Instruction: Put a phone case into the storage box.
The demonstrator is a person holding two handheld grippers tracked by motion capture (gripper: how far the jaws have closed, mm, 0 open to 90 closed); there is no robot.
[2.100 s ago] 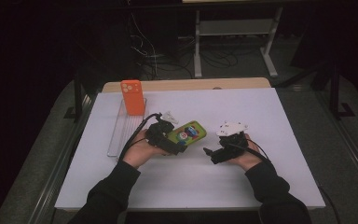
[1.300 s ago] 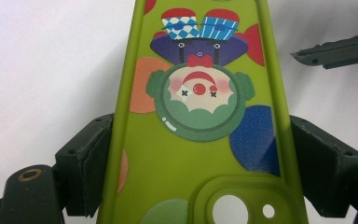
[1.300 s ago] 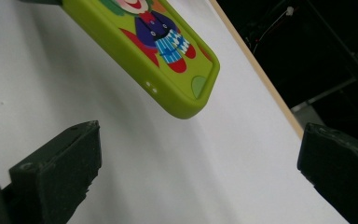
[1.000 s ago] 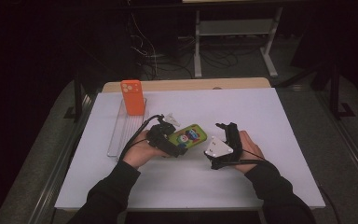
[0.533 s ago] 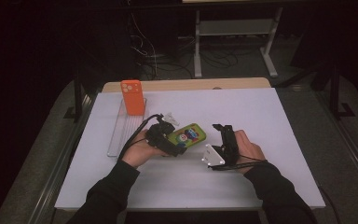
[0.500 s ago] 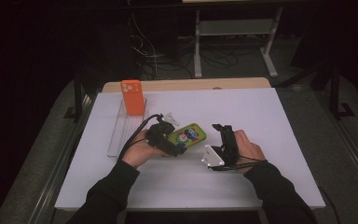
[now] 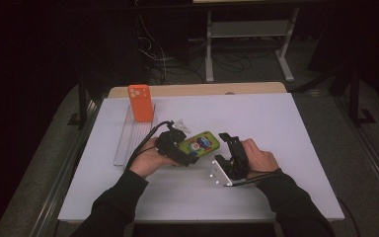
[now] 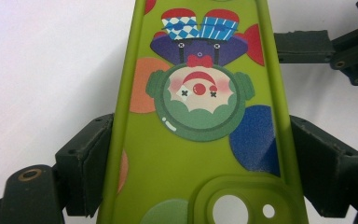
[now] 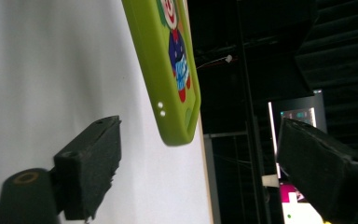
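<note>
Narrowing right tongs (image 7: pixel 225 139) beside green case (image 7: pixel 201 143), left tongs (image 7: pixel 190 157) unmoved

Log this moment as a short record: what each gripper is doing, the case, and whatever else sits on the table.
left gripper: shut on the green case, pads on its long edges
right gripper: open, jaws just closing, case end ahead of them, untouched
green case: clown print, lifted off the table
orange case: upright at the far end of the clear tray
</note>
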